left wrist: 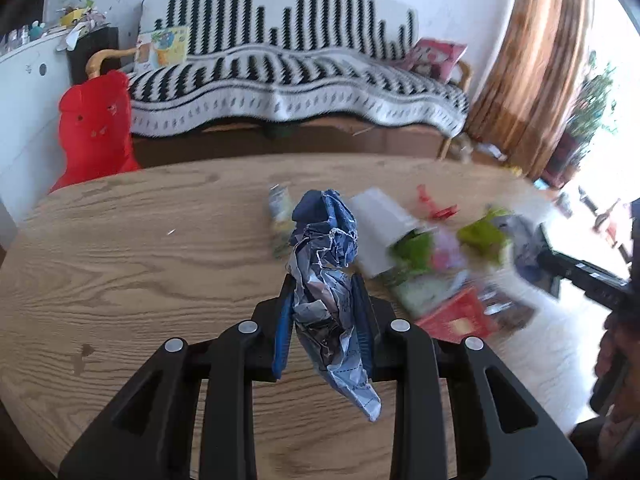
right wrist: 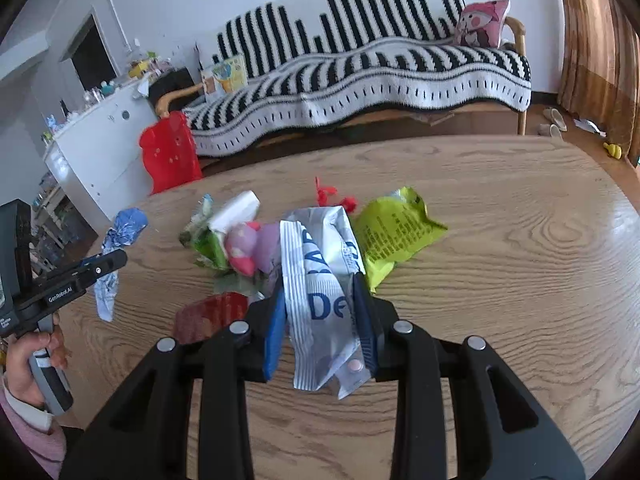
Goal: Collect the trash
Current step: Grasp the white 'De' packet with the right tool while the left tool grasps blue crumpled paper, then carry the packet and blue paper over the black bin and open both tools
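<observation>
- Left wrist view: the left gripper (left wrist: 324, 292) is clenched on a crumpled blue-and-white wrapper (left wrist: 326, 264), both blue pads pressed against its sides; the wrapper sticks up past the fingertips and a twisted tail hangs below them, over the wooden table (left wrist: 120, 264).
- Just beyond and to the right of these tongs lies a blurred heap of trash: a white carton (left wrist: 380, 228), green wrappers (left wrist: 416, 252) and a red packet (left wrist: 456, 320).
- At the far right edge the right gripper (left wrist: 580, 272) shows as a dark bar; its jaws cannot be made out here.
- Right wrist view: the right gripper (right wrist: 320, 292) is clenched on a silver-white wrapper with blue lettering (right wrist: 320, 272), which rises ahead of the fingertips and droops beneath them.
- Just right of these tongs a yellow-green bag (right wrist: 392, 232) lies flat on the table (right wrist: 520, 280); just left are a pink-and-purple item (right wrist: 248, 248) and a dark red packet (right wrist: 212, 316).
- Far left, a hand (right wrist: 28, 360) holds the left gripper (right wrist: 108, 260) with its crumpled blue wrapper (right wrist: 120, 232).
- Behind the table stands a black-and-white striped sofa (right wrist: 360, 72).
</observation>
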The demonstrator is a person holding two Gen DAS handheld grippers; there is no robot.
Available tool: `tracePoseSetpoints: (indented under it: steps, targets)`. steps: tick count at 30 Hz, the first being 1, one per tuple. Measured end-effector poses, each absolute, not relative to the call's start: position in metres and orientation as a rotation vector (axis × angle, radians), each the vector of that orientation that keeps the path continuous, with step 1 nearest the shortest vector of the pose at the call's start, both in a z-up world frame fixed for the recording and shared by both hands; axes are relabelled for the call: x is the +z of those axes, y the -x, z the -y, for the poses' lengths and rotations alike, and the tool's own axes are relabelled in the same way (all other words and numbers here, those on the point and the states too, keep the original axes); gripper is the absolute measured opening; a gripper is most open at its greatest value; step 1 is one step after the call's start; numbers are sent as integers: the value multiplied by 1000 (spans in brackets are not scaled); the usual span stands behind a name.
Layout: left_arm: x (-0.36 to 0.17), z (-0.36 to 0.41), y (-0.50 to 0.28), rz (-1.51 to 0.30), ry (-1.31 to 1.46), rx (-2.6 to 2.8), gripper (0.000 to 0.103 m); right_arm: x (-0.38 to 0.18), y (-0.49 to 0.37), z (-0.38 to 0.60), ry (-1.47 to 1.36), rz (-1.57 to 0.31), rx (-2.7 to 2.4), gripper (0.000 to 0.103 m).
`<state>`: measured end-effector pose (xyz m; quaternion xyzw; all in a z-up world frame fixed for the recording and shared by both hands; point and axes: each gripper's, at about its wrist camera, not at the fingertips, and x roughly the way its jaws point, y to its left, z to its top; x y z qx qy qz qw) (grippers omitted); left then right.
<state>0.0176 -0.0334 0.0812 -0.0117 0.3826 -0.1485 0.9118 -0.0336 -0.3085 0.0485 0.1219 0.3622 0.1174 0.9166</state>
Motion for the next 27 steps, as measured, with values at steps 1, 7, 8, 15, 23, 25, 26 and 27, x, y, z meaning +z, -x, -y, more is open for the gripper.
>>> tracePoseSetpoints:
  steps: [1,7,8,15,23,25,26,27]
  targets:
    - [86,39,-13,-778,33,-329,27,55,39,312,-272,-724,243,32]
    - [115,136,54,-705,69,-588,27,101,112,364,-511,-520,279,32]
    - [117,153,67,-699,69,-630,27,106,134,379,-544,-475,267,32]
    - [132,297,155,-756,12,-992,27,93,301,498,-554,-410,8,32]
    - [1,457,261,-1126,-387,-1178,27,-62,439,576,-736,-734,-240,32]
    - [-33,469,271,-1201,-447,-1175,26,-108,460,581,-861,-775,-243,32]
    - [-46,470,272,-1241,-458,-1169,26,-119,467,583,-894,-774,-242,32]
    - [-54,471,271,-1295,-445,-1167,26,-125,472,586,-919,-764,-241,32]
